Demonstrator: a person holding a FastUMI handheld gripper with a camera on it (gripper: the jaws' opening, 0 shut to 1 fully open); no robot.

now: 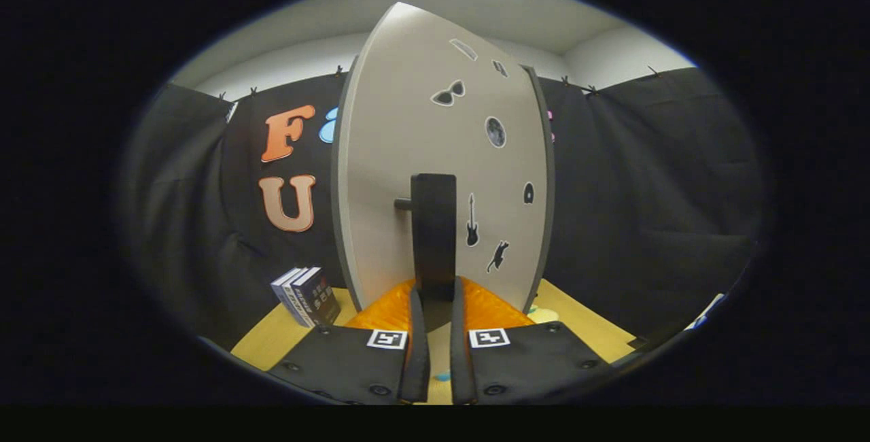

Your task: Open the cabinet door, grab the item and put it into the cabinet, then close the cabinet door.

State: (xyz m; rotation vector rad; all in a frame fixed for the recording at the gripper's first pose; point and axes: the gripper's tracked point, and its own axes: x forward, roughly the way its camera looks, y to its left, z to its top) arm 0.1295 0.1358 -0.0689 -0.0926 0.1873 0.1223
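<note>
The cabinet door point(408, 156) is a pale grey panel with small dark stickers, standing upright just ahead of me. Its black vertical bar handle point(433, 224) sticks out on a short peg, and the lower end runs down between my fingers. My gripper point(435, 287) is shut on that handle, one finger on each side of it. A set of dark books point(307, 296) stands upright on the wooden table point(285, 340), left of the cabinet and of my fingers. I cannot tell whether the door is ajar.
Black cloth walls close the booth in behind and on both sides of the cabinet. A pale flat thing point(544, 313) lies on the table at the cabinet's right foot. The table's edge point(612, 353) runs close to the right.
</note>
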